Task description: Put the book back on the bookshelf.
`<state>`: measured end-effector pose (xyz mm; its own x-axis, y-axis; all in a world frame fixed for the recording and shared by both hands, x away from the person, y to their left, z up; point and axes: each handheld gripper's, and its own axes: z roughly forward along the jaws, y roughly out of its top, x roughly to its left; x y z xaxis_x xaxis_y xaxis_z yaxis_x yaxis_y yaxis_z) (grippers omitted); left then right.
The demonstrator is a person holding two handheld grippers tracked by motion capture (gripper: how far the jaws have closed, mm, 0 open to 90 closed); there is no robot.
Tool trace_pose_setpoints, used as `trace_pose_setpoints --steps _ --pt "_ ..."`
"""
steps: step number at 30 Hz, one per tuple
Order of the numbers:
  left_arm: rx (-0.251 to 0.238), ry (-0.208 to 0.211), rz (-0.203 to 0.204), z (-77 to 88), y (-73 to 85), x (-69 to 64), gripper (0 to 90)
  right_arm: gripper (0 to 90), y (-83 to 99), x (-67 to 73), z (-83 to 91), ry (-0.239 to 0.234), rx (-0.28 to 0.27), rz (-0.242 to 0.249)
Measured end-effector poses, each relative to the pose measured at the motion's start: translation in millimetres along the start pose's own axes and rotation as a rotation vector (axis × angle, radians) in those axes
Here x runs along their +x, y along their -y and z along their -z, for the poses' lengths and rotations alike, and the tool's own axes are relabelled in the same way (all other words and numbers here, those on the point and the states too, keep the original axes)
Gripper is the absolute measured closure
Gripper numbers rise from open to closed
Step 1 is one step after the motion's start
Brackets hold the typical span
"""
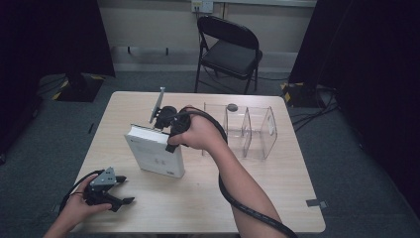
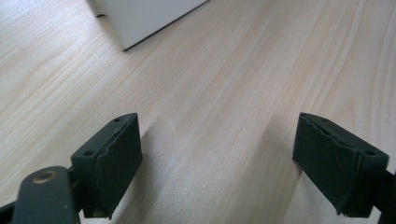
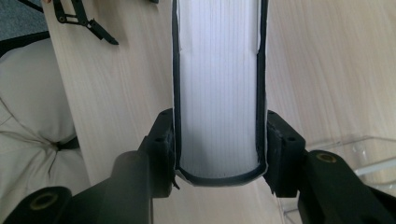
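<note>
A thick white book [image 1: 156,154] stands on edge on the wooden table [image 1: 198,208], left of centre. My right gripper [image 1: 167,133] reaches over its top from behind, shut on it. In the right gripper view the black jaw pads press both dark covers of the book [image 3: 218,84], with the white page block between them and the right gripper [image 3: 218,154] at its near end. My left gripper [image 1: 126,189] rests low near the table's front left, open and holding nothing. The left gripper view has the left gripper [image 2: 217,158] wide over bare wood, with the book's corner [image 2: 140,18] ahead.
A clear plastic divider rack [image 1: 247,130] stands right of the book, its rim also in the right gripper view [image 3: 345,149]. A black folding chair [image 1: 230,49] sits beyond the table's far edge. A thick cable [image 1: 233,198] trails along the right forearm.
</note>
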<state>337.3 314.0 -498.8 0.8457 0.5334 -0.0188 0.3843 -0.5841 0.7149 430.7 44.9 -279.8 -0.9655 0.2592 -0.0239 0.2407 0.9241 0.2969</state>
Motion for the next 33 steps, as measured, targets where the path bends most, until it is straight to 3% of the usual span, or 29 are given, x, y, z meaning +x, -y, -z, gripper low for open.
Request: trace_pose_setpoints --steps 2,6,14,24,28,33 --pt "0.006 -0.004 -0.015 0.0 -0.4 0.3 12.9 52.8 6.5 1.2 1.8 0.0 -0.005 0.01" --pt "-0.011 0.001 0.0 -2.0 0.4 -1.1 11.6 52.8 20.0 2.6 6.6 -0.005 0.003 -0.006" --pt "-0.007 0.0 -0.015 -5.2 -1.4 -1.9 6.3 52.4 42.8 7.2 14.1 0.003 0.01 -0.018" --pt "0.001 0.015 -0.022 -9.6 -3.3 -3.3 0.0 49.5 43.7 -4.5 12.0 -0.009 0.003 -0.034" --pt "0.005 0.01 -0.021 -11.4 -5.6 -2.7 0.0 47.9 40.0 -6.7 5.7 -0.029 0.027 -0.046" --pt "0.005 0.008 -0.019 -11.4 -5.6 -3.0 0.0 42.2 33.6 -7.8 -6.8 -0.007 0.054 -0.041"
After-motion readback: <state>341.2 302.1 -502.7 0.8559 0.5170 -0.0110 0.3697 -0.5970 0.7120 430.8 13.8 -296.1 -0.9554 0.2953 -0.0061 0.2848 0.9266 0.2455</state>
